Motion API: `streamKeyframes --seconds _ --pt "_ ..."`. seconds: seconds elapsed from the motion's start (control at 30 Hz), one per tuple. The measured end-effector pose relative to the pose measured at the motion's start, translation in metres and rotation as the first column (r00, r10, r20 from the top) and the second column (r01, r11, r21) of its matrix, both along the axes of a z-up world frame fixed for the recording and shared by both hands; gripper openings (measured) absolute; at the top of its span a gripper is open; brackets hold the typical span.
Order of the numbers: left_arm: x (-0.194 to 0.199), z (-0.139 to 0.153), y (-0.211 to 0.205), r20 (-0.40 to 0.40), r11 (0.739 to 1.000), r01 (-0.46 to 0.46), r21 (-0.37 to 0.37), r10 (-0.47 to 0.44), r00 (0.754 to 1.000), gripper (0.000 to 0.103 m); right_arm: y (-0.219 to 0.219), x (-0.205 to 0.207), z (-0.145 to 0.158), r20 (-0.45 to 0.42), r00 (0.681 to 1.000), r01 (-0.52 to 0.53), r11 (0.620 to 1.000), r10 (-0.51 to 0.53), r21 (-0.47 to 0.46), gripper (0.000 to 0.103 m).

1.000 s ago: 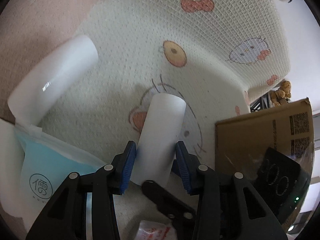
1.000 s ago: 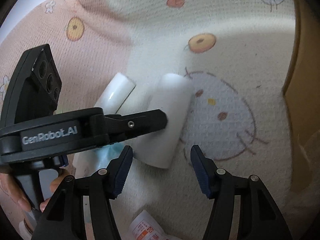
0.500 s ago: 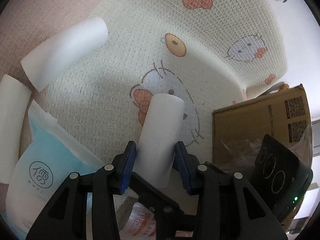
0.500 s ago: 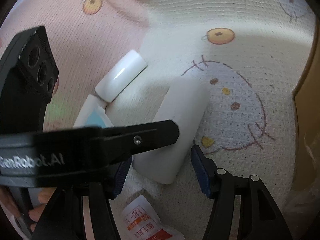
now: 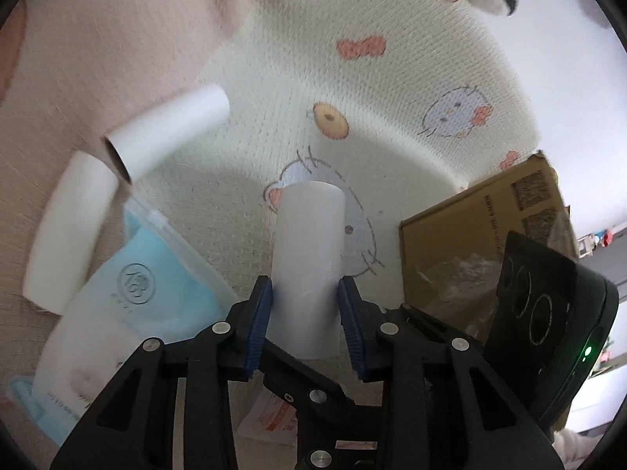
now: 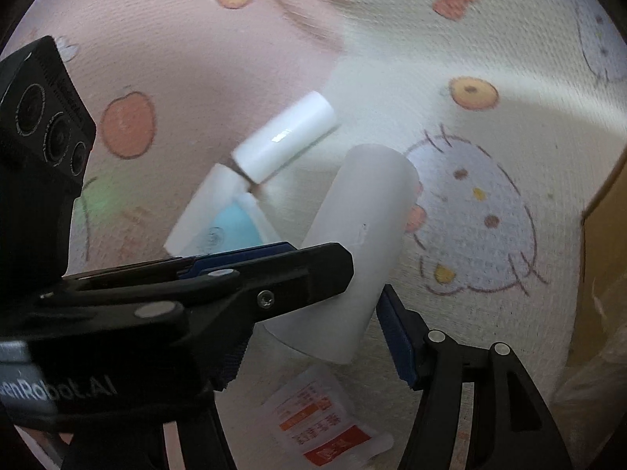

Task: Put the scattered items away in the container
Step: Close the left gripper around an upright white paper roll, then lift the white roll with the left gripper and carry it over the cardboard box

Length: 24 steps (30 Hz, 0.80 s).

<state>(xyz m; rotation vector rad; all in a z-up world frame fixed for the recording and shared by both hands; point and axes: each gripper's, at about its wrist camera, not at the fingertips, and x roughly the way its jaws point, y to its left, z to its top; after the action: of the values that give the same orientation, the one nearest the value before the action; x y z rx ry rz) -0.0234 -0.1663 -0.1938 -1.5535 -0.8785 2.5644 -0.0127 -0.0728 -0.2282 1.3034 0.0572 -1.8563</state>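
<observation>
The left gripper (image 5: 305, 317) pinches a white roll (image 5: 307, 258) above the mat (image 5: 392, 90), the empty right gripper (image 6: 313, 337) spread beneath, so it should travel level to the cardboard box (image 5: 470, 227) at the mat's right edge before releasing.

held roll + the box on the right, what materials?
Roll in the left gripper: probably paper or thin film wound on a tube; matte white, and a similar roll shows a hollow end. Box: brown corrugated cardboard by its look, matte, printed codes on its flap.
</observation>
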Motion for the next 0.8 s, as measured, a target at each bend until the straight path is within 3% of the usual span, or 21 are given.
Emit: streamKeyframes --seconds 0.27,0.5,0.8 --pt "0.016 0.037 0.012 -0.069 0.991 0.015 -0.130 -0.024 0.997 0.038 -0.012 0.008 0.026 -0.062 0.997 -0.049 0.998 0.047 -0.026 0.060" --pt "0.024 0.058 0.003 -0.130 0.996 0.004 -0.085 -0.015 0.991 0.038 -0.010 0.012 0.051 -0.125 0.990 -0.071 0.996 0.065 -0.045 0.060" --pt "0.033 0.075 0.008 -0.153 0.993 0.017 -0.116 -0.035 0.988 0.038 -0.003 0.020 0.069 -0.169 0.982 -0.100 0.992 0.087 -0.074 0.060"
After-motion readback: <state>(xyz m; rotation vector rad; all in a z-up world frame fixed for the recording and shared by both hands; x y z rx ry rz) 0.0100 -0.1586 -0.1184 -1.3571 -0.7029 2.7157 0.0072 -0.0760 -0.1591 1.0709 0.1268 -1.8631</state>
